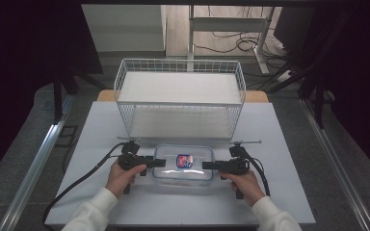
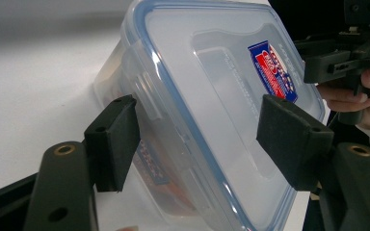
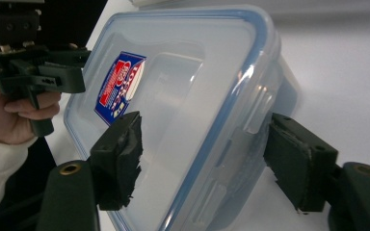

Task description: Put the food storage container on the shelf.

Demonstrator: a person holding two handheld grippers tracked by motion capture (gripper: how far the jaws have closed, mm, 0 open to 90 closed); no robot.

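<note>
The box (image 1: pixel 183 163) is seated on the table (image 1: pixel 289 192), before the rack (image 1: pixel 180 98), lid on. Each end is straddled by spread jaws of the left gripper (image 1: pixel 158 163) and right gripper (image 1: pixel 208 166); neither end is clamped yet. Gripping and lifting remain.

Lab or office test space, white work table (image 1: pixel 183 202) at centre, white wire shelf rack (image 1: pixel 180 98) at 12 o'clock, desk frame (image 1: pixel 229 29) with loose floor cables (image 1: pixel 243 44) beyond at 1 o'clock, dark screens at 9 and 3 o'clock, grey carpet floor (image 1: pixel 29 130).
</note>
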